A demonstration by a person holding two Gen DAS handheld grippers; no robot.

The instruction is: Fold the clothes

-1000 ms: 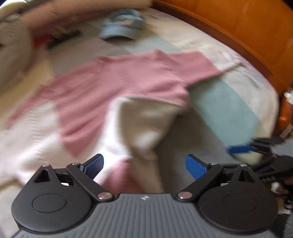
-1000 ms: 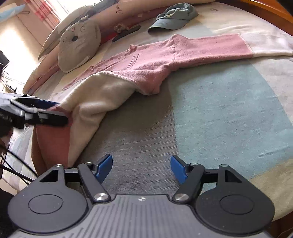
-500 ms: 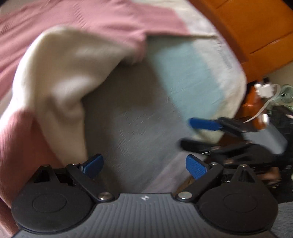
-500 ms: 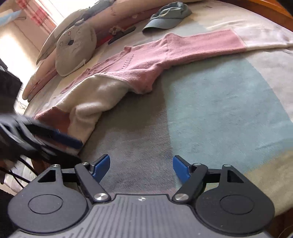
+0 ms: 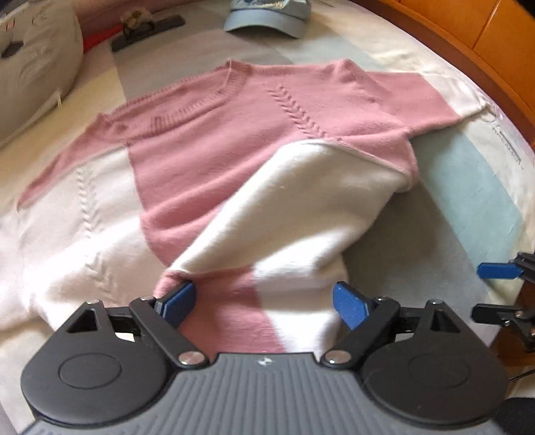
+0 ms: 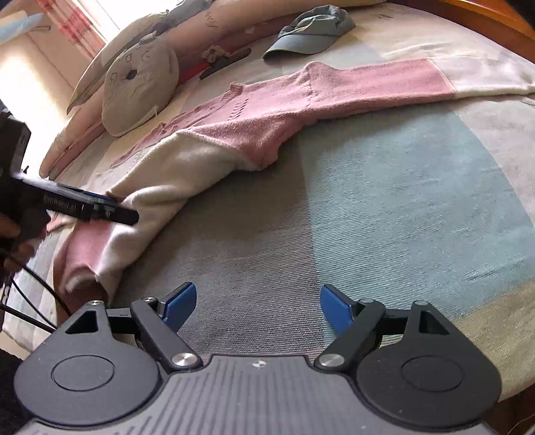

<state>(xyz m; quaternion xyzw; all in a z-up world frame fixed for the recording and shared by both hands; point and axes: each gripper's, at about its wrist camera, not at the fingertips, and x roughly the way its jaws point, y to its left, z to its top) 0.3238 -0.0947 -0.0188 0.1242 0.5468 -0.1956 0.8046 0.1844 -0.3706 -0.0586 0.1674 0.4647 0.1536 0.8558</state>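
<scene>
A: How far along is the folding, judged from the bed downward?

B: Barely begun. The pink and cream sweater lies spread face up across the striped cover, neck towards the pillows. Only its lower right side has been turned up and over into a loose, puffy flap; nothing there is creased flat

A: And the sleeves?

B: The long sleeve reaches straight out towards the wooden bed frame, unfolded. The other sleeve, seen from the left wrist, also lies out flat. Both sleeves and the body fold look still to be done

A: What are the grippers doing?

B: The left gripper sits low over the hem corner, its jaws wide but closing, with the bunched pink and cream cloth between them; the left pad touches the fabric, the right pad does not appear to, so it is no grip yet. The right gripper hovers over bare cover, well apart from the sweater, jaws opening with nothing between them

A: Anything else on the bed?

B: A blue cap near the pillows, clear of the work
</scene>
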